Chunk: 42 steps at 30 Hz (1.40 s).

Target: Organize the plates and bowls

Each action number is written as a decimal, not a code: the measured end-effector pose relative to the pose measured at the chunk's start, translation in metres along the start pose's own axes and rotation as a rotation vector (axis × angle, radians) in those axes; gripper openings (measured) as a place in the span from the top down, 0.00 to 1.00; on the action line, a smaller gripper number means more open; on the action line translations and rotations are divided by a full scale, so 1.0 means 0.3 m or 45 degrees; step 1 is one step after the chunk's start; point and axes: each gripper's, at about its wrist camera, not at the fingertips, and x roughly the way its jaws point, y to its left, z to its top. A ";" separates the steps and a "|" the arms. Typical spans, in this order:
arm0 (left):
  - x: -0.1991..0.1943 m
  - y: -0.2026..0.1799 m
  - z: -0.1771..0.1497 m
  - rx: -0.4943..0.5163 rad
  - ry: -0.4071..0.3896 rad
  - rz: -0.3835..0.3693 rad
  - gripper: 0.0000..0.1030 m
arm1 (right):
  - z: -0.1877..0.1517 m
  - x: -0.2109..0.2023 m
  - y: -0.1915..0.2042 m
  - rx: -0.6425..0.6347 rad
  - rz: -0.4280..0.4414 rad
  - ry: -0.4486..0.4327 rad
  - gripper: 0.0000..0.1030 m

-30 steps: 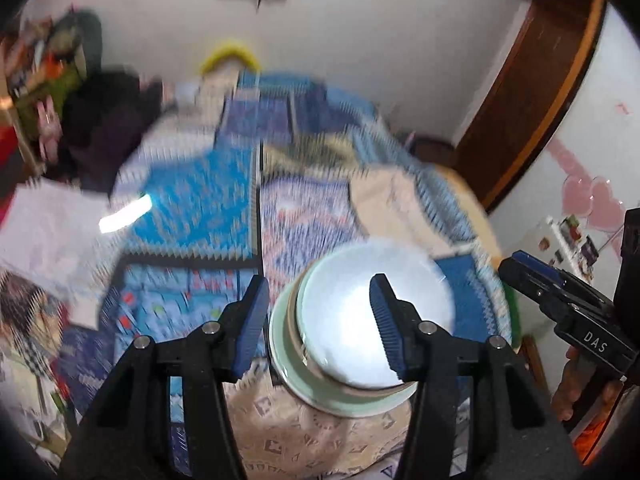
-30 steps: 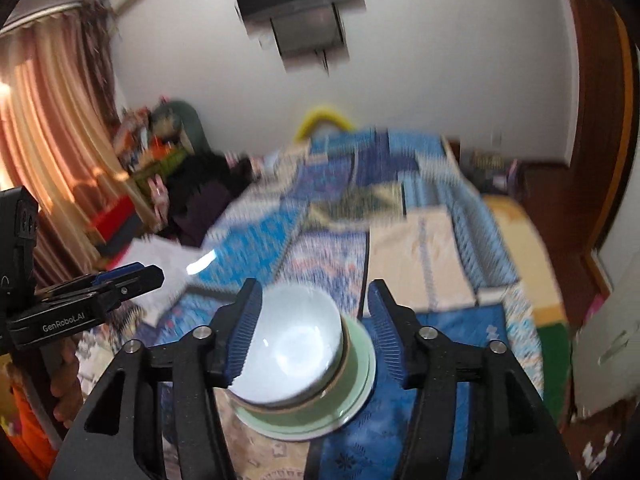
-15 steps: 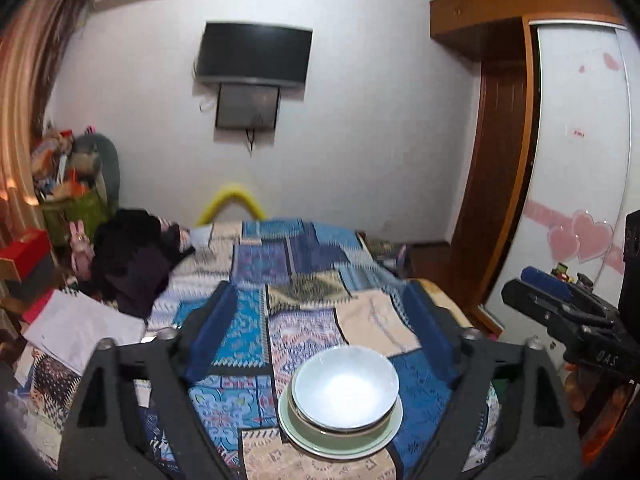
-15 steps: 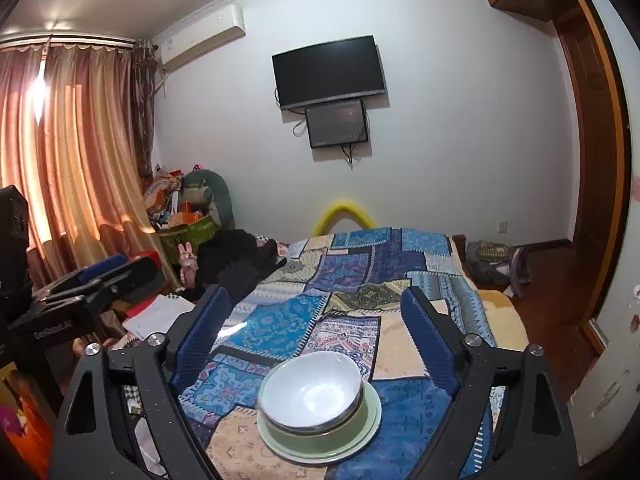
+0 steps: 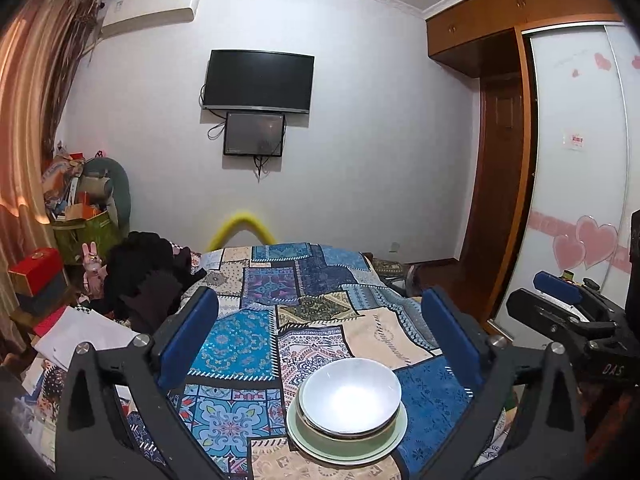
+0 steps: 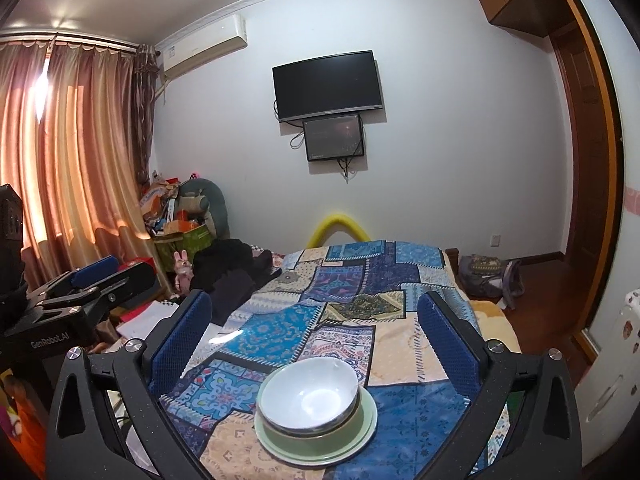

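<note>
The white bowl (image 5: 350, 396) sits nested in a stack on the pale green plate (image 5: 348, 446), which rests on the patchwork bedspread (image 5: 276, 312) close to its near edge, with broad bare quilt stretching beyond the plate toward the far wall. The left gripper (image 5: 320, 332) and the right gripper (image 6: 314, 332) have just been opening; both jaws stand released, wide of the plate and clear above it, nothing between them. Left of the plate, past the bedspread's edge, lie dark clothes (image 6: 232, 272).
</note>
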 end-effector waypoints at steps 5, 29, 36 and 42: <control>0.003 -0.006 -0.008 0.003 0.006 -0.004 0.00 | -0.003 0.001 0.001 0.013 0.011 0.007 0.00; 0.030 -0.007 -0.035 -0.010 0.039 -0.023 0.00 | -0.007 0.007 0.008 -0.002 0.018 0.021 0.00; 0.031 -0.006 -0.037 -0.013 0.039 -0.025 0.00 | -0.007 0.006 0.013 -0.006 0.016 0.018 0.00; 0.032 -0.004 -0.036 -0.019 0.041 -0.028 0.00 | -0.007 0.004 0.013 -0.007 0.021 0.019 0.00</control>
